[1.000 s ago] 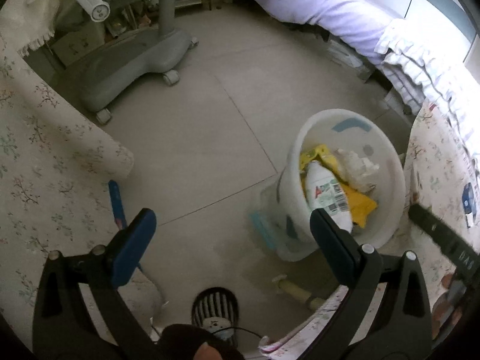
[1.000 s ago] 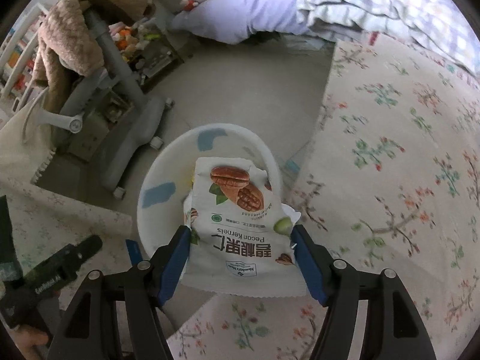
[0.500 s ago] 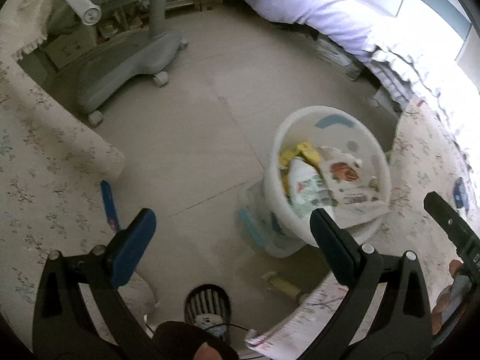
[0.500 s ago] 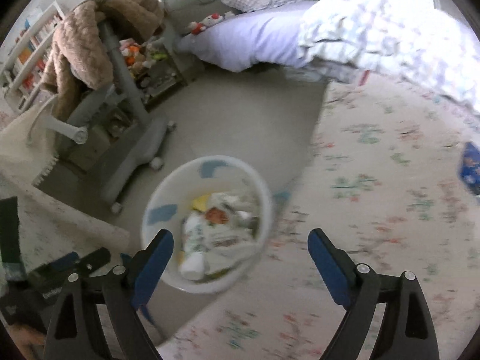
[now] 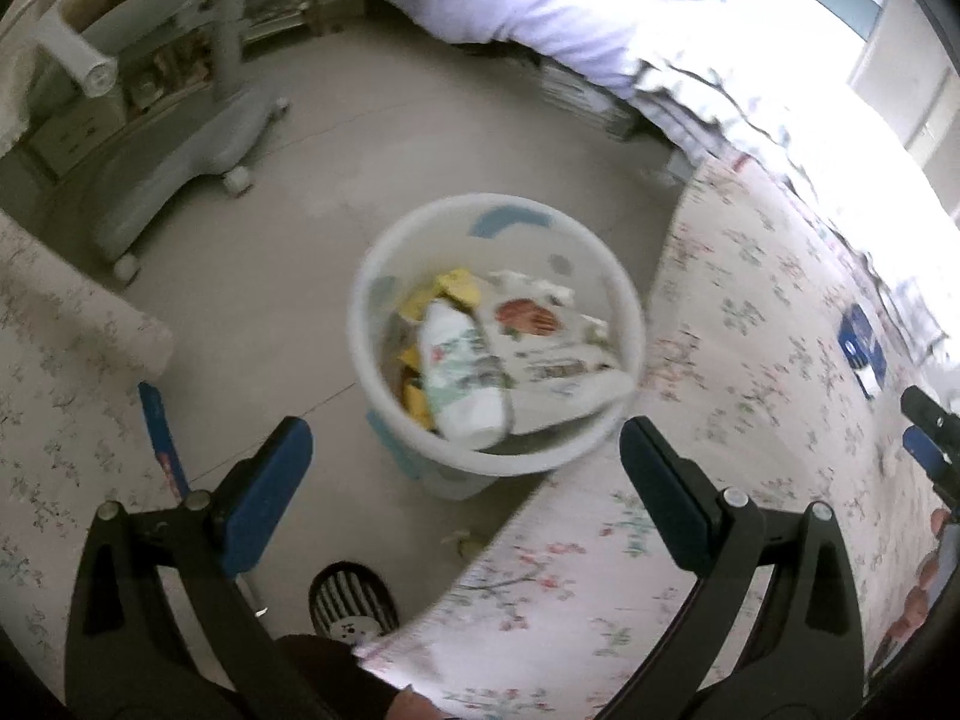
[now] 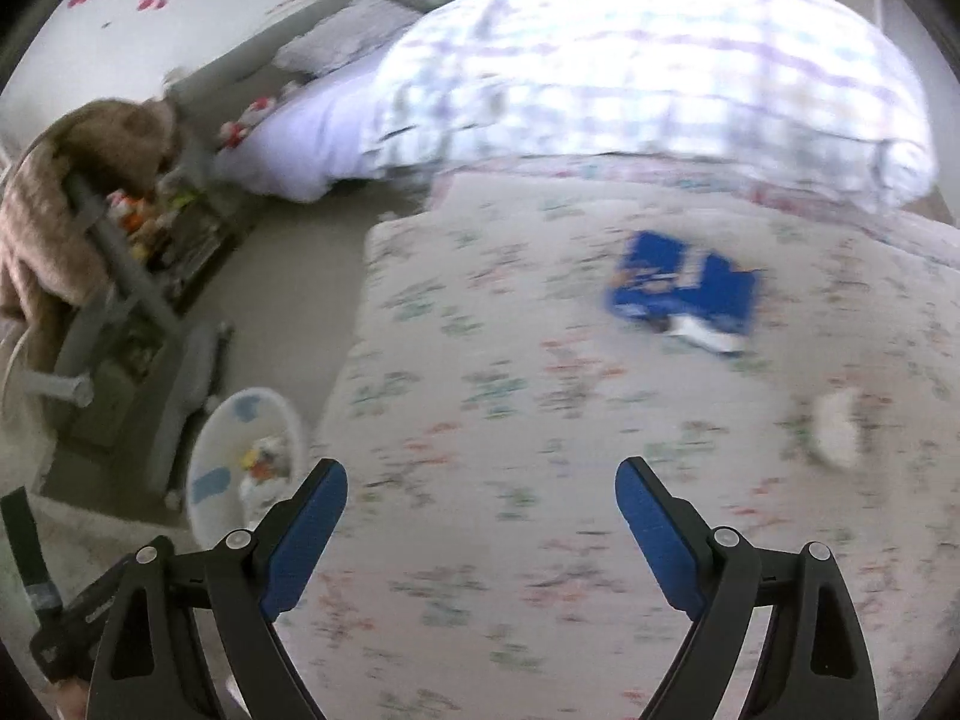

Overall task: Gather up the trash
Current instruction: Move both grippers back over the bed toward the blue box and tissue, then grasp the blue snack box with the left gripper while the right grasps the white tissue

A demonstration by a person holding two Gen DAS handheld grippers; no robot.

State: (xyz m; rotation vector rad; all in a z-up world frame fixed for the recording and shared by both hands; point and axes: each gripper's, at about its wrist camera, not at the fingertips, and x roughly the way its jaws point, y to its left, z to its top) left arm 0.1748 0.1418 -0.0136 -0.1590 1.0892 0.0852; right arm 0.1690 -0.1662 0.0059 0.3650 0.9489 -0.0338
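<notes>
The left gripper [image 5: 462, 474] stands wide open with nothing between its blue pads, low in the frame above the white bin [image 5: 501, 330] at centre. The bin stands on the grey floor [image 5: 288, 276] just beside the flowered cover [image 5: 750, 420] and holds a nut packet [image 5: 552, 342], a white bottle [image 5: 462, 372] and yellow wrappers [image 5: 456, 291]. The right gripper [image 6: 480, 519] is wide open too, empty, over the flowered cover – in its view the bin sits at lower left. A blue packet [image 6: 684, 288] lies on the cover at upper right, and a white scrap [image 6: 837, 429] at right – both blurred.
</notes>
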